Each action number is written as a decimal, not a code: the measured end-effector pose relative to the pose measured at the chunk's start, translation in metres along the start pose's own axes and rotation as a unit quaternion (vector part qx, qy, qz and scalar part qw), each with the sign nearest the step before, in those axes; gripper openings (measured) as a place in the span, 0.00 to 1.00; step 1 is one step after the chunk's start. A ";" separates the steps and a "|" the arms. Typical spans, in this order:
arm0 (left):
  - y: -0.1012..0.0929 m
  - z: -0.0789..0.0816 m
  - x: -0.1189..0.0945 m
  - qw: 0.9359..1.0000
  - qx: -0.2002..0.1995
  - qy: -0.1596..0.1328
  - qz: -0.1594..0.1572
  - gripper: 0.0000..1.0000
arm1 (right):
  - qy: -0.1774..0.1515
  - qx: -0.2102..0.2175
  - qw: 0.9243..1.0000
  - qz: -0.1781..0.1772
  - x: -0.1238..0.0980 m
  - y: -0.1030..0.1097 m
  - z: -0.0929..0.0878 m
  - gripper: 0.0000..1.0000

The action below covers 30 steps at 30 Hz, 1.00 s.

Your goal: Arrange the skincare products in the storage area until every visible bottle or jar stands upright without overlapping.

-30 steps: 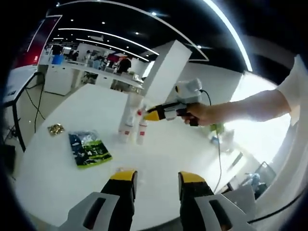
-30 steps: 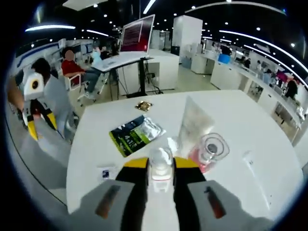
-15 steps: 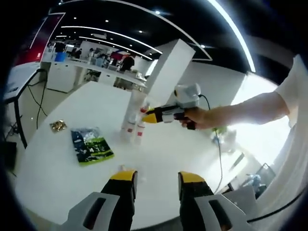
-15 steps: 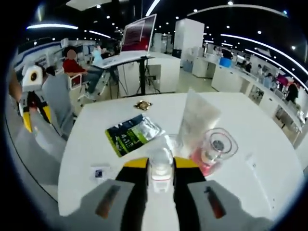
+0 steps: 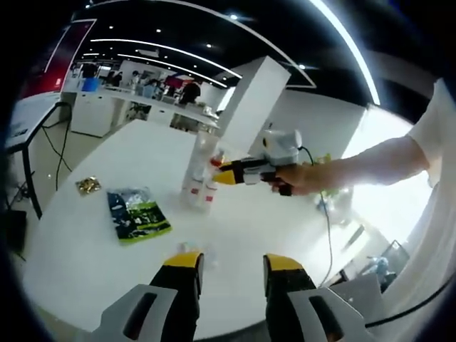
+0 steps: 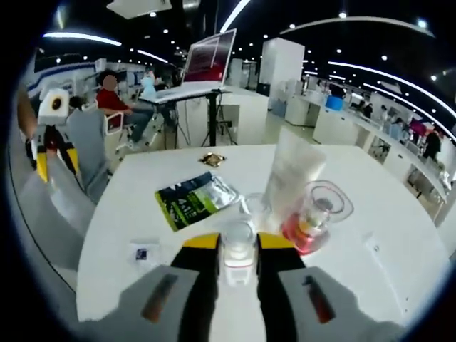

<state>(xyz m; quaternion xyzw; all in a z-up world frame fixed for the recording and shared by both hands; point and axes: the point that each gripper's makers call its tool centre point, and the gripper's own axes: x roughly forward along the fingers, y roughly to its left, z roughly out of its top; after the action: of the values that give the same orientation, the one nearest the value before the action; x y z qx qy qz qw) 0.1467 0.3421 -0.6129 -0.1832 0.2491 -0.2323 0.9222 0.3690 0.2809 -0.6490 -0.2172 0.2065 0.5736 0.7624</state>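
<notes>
Between right tool (image 6: pixel 238 251) jaws — bottle (image 6: pixel 238 249).

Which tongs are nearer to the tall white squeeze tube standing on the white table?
Right. The right tongs, shut on a small clear-capped bottle, sit just in front of the tall white squeeze tube. The left tongs hover open near the table's edge, far from it.

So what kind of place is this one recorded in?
Probably a large open-plan office or lab: a white table, a big red screen on a stand, long white counters and ceiling strip lights.
</notes>
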 end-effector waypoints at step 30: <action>0.003 -0.002 0.000 1.000 0.003 0.000 0.002 0.34 | 0.058 -0.003 0.998 0.004 0.002 -0.001 -0.018 0.21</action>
<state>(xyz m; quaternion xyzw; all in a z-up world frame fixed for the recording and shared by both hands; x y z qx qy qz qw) 0.1465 0.3441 -0.6163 -0.1803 0.2489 -0.2313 0.9230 0.3694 0.2717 -0.6644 -0.2515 0.2495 0.5636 0.7462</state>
